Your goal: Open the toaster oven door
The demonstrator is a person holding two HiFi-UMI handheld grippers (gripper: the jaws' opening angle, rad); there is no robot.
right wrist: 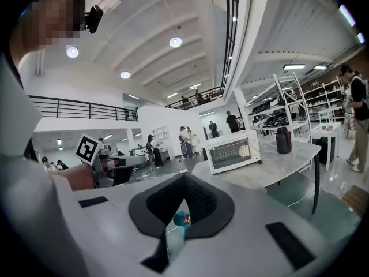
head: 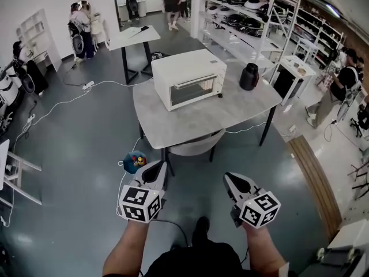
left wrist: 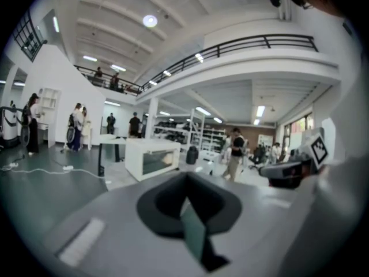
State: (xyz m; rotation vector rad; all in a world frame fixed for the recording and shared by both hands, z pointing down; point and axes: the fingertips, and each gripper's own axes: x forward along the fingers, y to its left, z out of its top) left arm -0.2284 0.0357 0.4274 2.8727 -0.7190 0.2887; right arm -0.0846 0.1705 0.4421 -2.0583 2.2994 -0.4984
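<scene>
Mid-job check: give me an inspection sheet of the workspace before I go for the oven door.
Surface: grey table, white chair tucked under it.
Job's things: white toaster oven on the table, door closed.
Clutter: black jug on the table, apart from the oven; blue tub of coloured bits on the floor.
Grippers: left gripper and right gripper both shut, empty, short of the table.
Cables: white cable across the floor, left of the table.
Surroundings: shelving; people standing beyond.
</scene>
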